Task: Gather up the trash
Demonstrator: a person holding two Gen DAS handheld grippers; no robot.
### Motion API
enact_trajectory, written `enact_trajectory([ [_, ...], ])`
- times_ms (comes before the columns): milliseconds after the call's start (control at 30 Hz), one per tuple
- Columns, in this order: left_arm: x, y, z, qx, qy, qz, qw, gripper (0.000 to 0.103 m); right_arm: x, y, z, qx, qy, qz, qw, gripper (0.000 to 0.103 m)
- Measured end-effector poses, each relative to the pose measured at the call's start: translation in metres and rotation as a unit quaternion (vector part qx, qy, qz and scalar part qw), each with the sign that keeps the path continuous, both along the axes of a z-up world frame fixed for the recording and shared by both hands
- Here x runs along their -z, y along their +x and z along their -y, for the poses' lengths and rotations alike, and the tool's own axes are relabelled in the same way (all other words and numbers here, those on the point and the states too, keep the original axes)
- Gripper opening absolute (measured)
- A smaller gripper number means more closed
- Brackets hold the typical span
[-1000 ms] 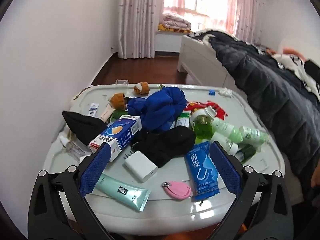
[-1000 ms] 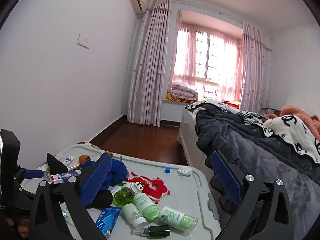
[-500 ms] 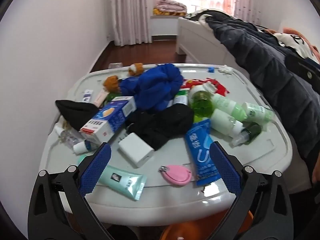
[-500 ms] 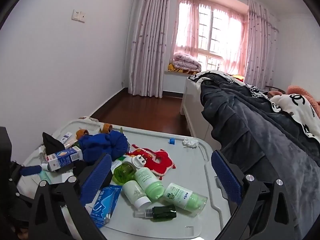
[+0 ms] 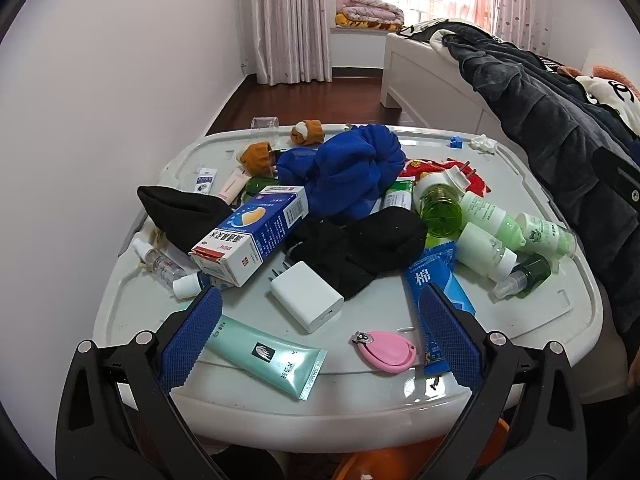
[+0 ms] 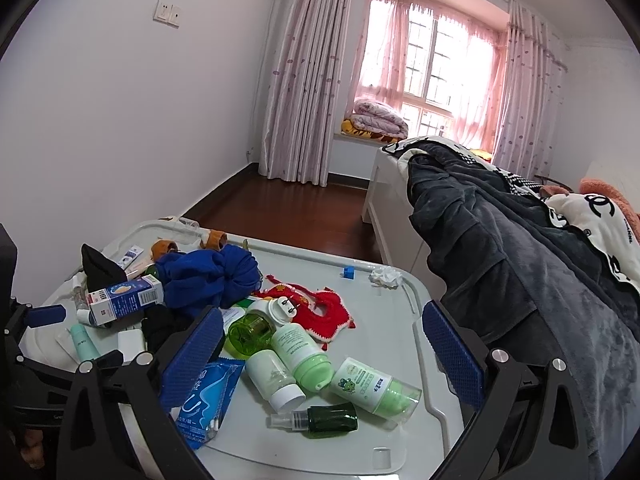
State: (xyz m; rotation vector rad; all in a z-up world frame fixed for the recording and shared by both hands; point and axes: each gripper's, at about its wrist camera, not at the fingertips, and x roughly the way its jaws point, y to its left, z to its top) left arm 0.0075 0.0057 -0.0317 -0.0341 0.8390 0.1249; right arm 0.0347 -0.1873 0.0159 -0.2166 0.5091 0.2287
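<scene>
A cluttered white plastic table (image 5: pixel 552 320) fills the left wrist view. On it lie a crumpled white tissue (image 5: pixel 484 144) at the far right corner, a blue cotton-swab packet (image 5: pixel 436 280), a blue-and-white medicine box (image 5: pixel 252 236) and a mint tube (image 5: pixel 264 356). My left gripper (image 5: pixel 319 294) hovers open over the near edge, above a white charger (image 5: pixel 306 296). My right gripper (image 6: pixel 322 312) stands open above the table's right side, over green bottles (image 6: pixel 304 354). The tissue (image 6: pixel 385 277) and swab packet (image 6: pixel 208 396) show there too.
A blue cloth (image 5: pixel 344 172), black socks (image 5: pixel 360 244), red knit piece (image 6: pixel 320 312), pink nail clipper (image 5: pixel 384 350) and small bottles crowd the table. A bed with a dark quilt (image 6: pixel 500 248) borders the right. Something orange (image 5: pixel 400 456) sits below the table's front edge.
Both views have tilted down and drawn nearer the table, which now shows larger. Nothing on the table has moved, and both grippers stay open.
</scene>
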Motion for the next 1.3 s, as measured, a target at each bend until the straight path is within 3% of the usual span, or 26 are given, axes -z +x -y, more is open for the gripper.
enact_trajectory([
  [333, 0.004, 0.001, -0.002, -0.007, 0.012, -0.006, 0.9999, 0.096, 0.010, 0.011, 0.011, -0.005, 0.038, -0.048, 0.998, 0.099],
  [1300, 0.008, 0.003, -0.003, -0.010, 0.012, -0.012, 0.9998, 0.096, 0.007, 0.012, 0.021, 0.011, 0.058, -0.040, 0.997, 0.099],
])
